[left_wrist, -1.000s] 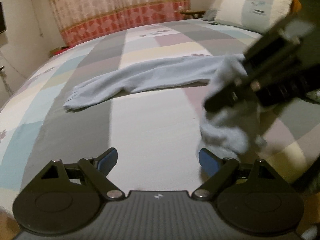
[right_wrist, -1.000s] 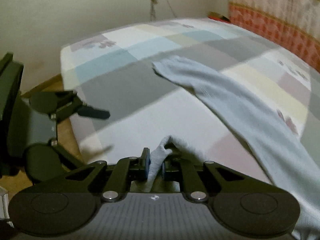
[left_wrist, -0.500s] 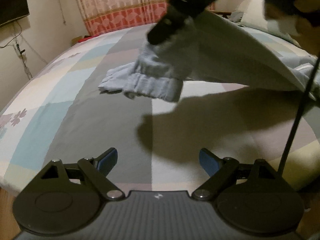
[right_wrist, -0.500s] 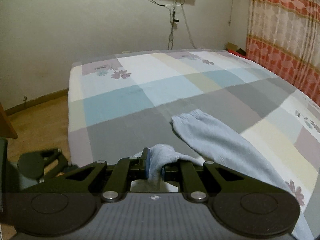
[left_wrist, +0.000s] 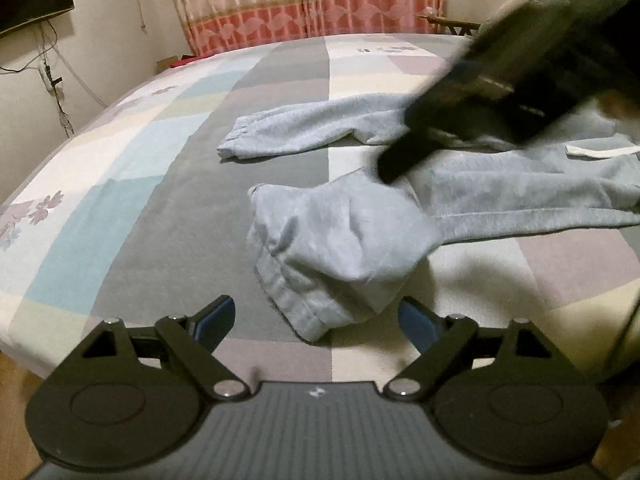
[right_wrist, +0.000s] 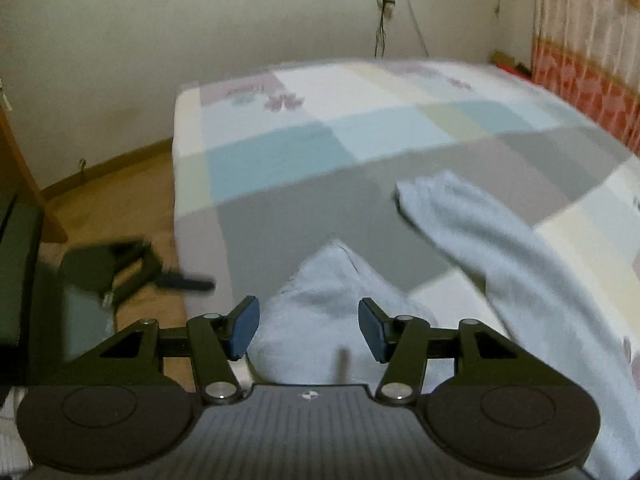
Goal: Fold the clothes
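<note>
Entry: fold of sweatpants, leg-release step.

Left gripper (left_wrist: 312, 320): I hold it spread wide, nothing between the blue pads, low over the near edge of the bed (left_wrist: 168, 216). The crumpled cuff lies just ahead at twelve o'clock, between the pads' line but untouched.

Right gripper (right_wrist: 308, 326): my jaws are opening; the cloth of the near leg sits between the pads and they no longer press on it. In the left view this gripper shows as a dark blurred bar coming in from two o'clock.

Method, as I judge it: let the leg drop fully before I draw the right gripper away, so no cloth snags on a pad. The near leg has landed bunched, not flat; I would take its cuff and draw it out to lie along the far leg, cuffs matched, before any further fold.

Item: light blue-grey sweatpants (left_wrist: 520, 184), soft fleece, ribbed cuffs. Far leg (left_wrist: 304, 128) lies straight, cuff toward nine o'clock. Near leg (left_wrist: 340, 240) is doubled over on itself, cuff rumpled toward six o'clock. Waist end lies at three o'clock, with a white drawstring (left_wrist: 600, 151) showing. The whole garment rests on the patchwork bedsheet, mostly on its grey and white panels.
</note>
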The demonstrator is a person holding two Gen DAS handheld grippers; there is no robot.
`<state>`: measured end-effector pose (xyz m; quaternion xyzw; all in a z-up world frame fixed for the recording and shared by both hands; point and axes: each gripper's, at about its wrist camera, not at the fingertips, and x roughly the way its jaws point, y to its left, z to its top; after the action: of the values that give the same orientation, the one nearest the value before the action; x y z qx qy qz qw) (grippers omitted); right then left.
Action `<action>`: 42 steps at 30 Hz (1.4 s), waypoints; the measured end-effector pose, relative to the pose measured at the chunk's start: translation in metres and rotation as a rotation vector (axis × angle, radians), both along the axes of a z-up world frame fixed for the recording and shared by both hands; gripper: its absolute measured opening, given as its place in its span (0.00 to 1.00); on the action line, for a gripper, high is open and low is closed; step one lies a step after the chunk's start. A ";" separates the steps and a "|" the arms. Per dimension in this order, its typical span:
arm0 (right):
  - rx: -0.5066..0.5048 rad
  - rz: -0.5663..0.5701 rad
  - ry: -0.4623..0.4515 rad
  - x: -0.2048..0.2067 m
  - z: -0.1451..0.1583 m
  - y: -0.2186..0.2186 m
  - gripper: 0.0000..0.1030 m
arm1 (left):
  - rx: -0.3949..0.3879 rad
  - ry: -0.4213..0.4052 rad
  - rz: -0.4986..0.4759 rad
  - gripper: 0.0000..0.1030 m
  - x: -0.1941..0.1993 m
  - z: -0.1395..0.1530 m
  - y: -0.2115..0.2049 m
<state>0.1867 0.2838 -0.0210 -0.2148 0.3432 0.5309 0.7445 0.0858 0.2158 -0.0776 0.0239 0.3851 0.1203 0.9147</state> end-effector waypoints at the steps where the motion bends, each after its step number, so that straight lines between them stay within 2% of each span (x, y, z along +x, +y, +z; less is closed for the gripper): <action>1: -0.008 -0.017 0.001 -0.002 -0.002 -0.011 0.60 | 0.000 0.003 -0.003 0.86 0.003 -0.002 0.002; 6: -0.020 -0.141 0.024 -0.014 -0.012 -0.082 0.67 | 0.007 0.034 -0.008 0.86 0.015 -0.014 0.004; 11: -0.002 -0.334 0.093 -0.023 -0.025 -0.153 0.68 | 0.106 0.061 -0.017 0.86 0.024 -0.033 -0.003; 17: 0.033 -0.552 0.180 -0.036 -0.045 -0.220 0.72 | 0.161 0.009 -0.005 0.86 0.034 -0.042 -0.002; 23: -0.017 -0.664 0.224 -0.051 -0.073 -0.256 0.72 | 0.337 -0.030 0.008 0.86 0.043 -0.039 -0.007; 28: -0.003 -0.723 0.248 -0.052 -0.080 -0.275 0.72 | 0.526 -0.066 0.018 0.84 0.045 -0.036 -0.012; 30: 0.004 -0.734 0.252 -0.051 -0.081 -0.279 0.72 | 0.559 -0.060 -0.003 0.72 0.044 -0.037 -0.014; 31: 0.006 -0.735 0.254 -0.050 -0.081 -0.280 0.72 | 0.570 -0.061 -0.014 0.55 0.044 -0.038 -0.014; 32: 0.007 -0.735 0.256 -0.050 -0.082 -0.280 0.72 | 0.575 -0.059 -0.022 0.35 0.043 -0.037 -0.015; 34: 0.010 -0.726 0.258 -0.050 -0.083 -0.278 0.72 | 0.591 -0.061 -0.026 0.16 0.042 -0.037 -0.014; 38: 0.008 -0.711 0.252 -0.048 -0.084 -0.274 0.72 | 0.633 -0.043 -0.035 0.08 0.041 -0.035 -0.004; 42: 0.006 -0.719 0.244 -0.047 -0.084 -0.274 0.72 | 0.688 -0.035 -0.035 0.08 0.047 -0.032 0.016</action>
<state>0.1397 0.0096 -0.1053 -0.0137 0.4810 0.2586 0.8376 0.1326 0.2318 -0.1100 0.3354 0.3060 0.2277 0.8614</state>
